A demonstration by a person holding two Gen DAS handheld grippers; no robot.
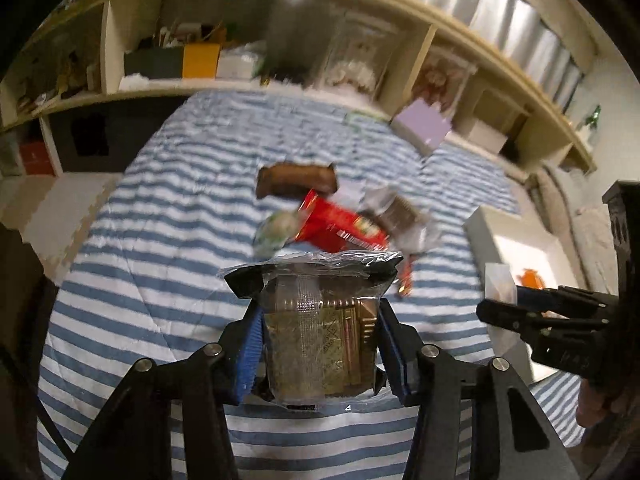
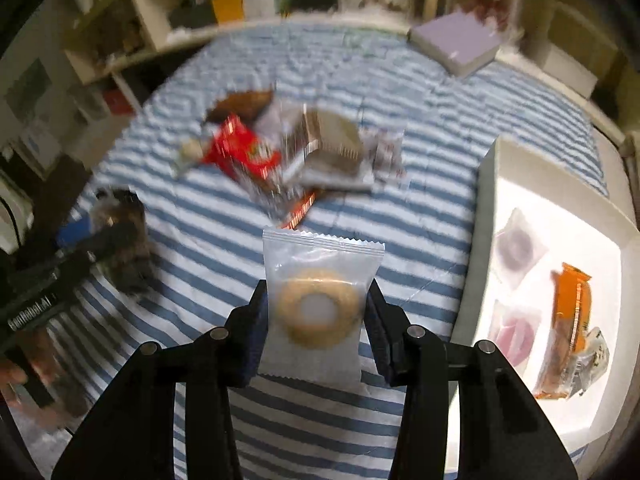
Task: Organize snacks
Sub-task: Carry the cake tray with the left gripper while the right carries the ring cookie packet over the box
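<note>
My left gripper (image 1: 318, 340) is shut on a clear-wrapped gold and black snack pack (image 1: 316, 336), held above the striped bedspread (image 1: 160, 280). My right gripper (image 2: 316, 320) is shut on a clear packet with a ring-shaped biscuit (image 2: 318, 308). A pile of loose snacks lies on the bed beyond both: a red packet (image 1: 340, 224), a brown bar (image 1: 296, 180), a greenish round one (image 1: 276, 232) and a silver-brown pack (image 2: 332, 148). The right gripper (image 1: 532, 312) also shows at the right edge of the left wrist view, and the left gripper (image 2: 96, 240) shows blurred at the left of the right wrist view.
A white box (image 2: 492, 184) stands at the right on the bed, holding an orange packet (image 2: 568, 320) and several clear-wrapped snacks. A lilac box (image 2: 456, 44) lies at the far side. Cluttered shelves (image 1: 200, 60) run behind the bed.
</note>
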